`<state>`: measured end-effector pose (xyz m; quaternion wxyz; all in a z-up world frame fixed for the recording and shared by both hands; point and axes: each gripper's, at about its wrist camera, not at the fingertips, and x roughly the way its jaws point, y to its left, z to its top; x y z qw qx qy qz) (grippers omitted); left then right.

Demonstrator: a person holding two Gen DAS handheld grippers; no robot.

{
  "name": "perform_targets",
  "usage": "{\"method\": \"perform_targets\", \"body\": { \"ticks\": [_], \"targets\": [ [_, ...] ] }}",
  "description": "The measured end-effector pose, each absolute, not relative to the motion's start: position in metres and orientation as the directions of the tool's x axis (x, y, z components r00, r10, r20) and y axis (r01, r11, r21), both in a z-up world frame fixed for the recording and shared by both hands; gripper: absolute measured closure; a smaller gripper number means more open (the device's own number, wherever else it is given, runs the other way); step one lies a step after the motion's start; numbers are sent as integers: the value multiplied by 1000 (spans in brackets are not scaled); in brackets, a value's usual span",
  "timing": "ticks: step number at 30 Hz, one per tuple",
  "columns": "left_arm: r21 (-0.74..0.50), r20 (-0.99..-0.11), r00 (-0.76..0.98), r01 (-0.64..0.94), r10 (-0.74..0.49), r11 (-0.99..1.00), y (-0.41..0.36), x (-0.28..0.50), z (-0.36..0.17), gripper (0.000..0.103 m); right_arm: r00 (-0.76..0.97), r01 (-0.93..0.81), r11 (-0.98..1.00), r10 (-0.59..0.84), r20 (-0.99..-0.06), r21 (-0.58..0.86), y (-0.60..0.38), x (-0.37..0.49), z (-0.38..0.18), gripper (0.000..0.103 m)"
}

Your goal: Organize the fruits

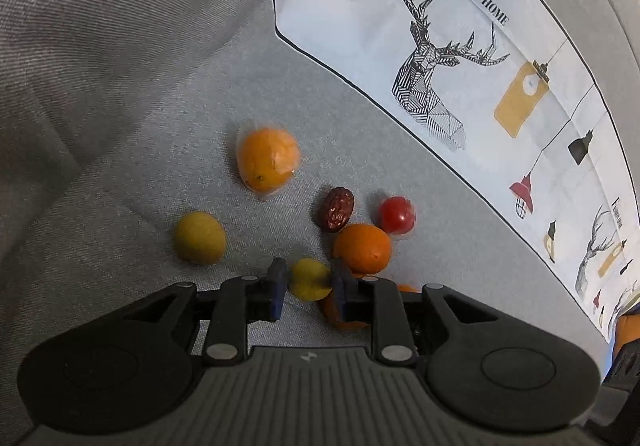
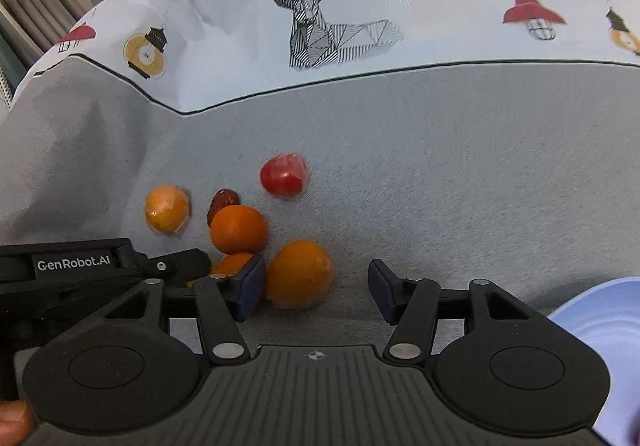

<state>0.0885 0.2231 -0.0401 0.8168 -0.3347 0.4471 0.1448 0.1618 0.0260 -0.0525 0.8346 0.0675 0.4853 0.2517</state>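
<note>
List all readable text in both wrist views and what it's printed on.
"FASHION HOME": on the printed cloth, beside the deer drawing.
"FASHI…": the same cloth in the right wrist view, cut off by the frame edge.
"GenRobot.AI": on the left gripper body.
Small print at the cloth's far edge: too small to read.

Both grippers are being seen as matte black bodies with ribbed grey decks, silver rivets and dark blue finger pads (image 1: 277,288). White "GenRobot.AI" lettering (image 2: 73,264) is being shown on one side.
</note>
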Motion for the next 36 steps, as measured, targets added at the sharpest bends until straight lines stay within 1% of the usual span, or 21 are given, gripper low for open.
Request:
{"method": "perform_targets", "body": {
  "ticks": [2, 4, 8, 10, 14, 18, 22, 29, 32, 36],
  "targets": [
    [-413, -830, 554, -531, -66, 739, 222, 88, -40, 77, 406, -369, 863, 485, -774, 346, 28, 160, -52, 47],
    [-406, -832, 551, -528, -63, 746, 222, 88, -39, 77, 394, -384, 846, 512, -763, 370, 27, 160, -50, 65],
    [-386, -830, 556, -534, -32, 752, 224, 82, -29, 77, 425, -392, 858, 489, -762, 332, 25, 155, -42, 66],
    [-349, -841, 541, -527, -10, 775, 221, 80, -24, 77, 426, -390, 858, 490, -760, 335, 21, 153, -35, 66],
    [-263, -886, 464, -498, -2, 827, 212, 82, -28, 77, 428, -427, 873, 424, -798, 235, 21, 146, -23, 66],
    [-219, -897, 443, -463, 10, 859, 204, 85, -31, 76, 371, -423, 882, 376, -849, 206, 21, 149, -39, 65],
    [-216, -904, 427, -451, -3, 866, 200, 89, -35, 76, 380, -437, 877, 380, -843, 198, 23, 146, -39, 65],
    [-172, -909, 416, -427, 24, 888, 197, 93, -35, 76, 383, -436, 873, 399, -833, 218, 20, 146, -37, 65],
    [-172, -904, 428, -423, 29, 889, 195, 92, -30, 76, 409, -444, 864, 430, -805, 236, 14, 141, -25, 66],
    [-184, -885, 464, -411, 31, 893, 191, 88, -15, 76, 474, -444, 866, 444, -760, 228, -1, 135, 6, 66]
  ]
}}
